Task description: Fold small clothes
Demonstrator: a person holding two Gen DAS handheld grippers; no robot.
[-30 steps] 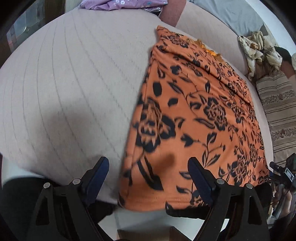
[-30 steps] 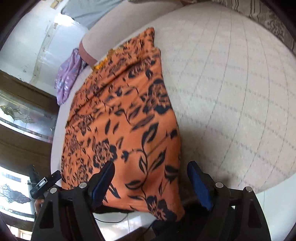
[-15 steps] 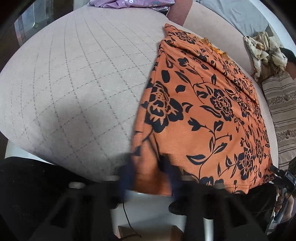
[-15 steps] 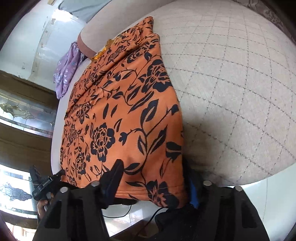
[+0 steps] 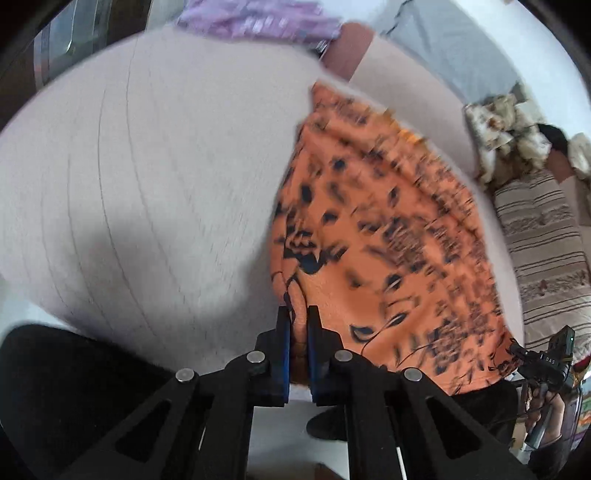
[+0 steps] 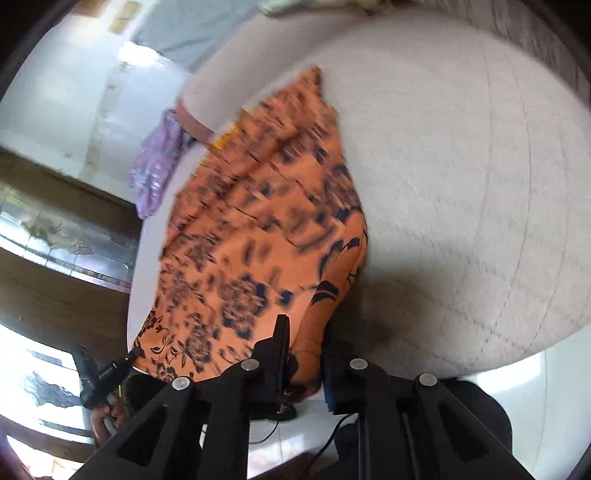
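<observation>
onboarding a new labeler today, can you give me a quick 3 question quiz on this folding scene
1. True or false: the left hand-held gripper is shut on the near hem of the orange floral garment.
2. Multiple choice: the garment lies on A) a wooden floor, B) a beige quilted bed, C) a metal rack.
3. Fill in: the cloth at the bed's far edge, beyond the garment, is ____ in colour.

Key: 1 true; 2 B; 3 purple.
</observation>
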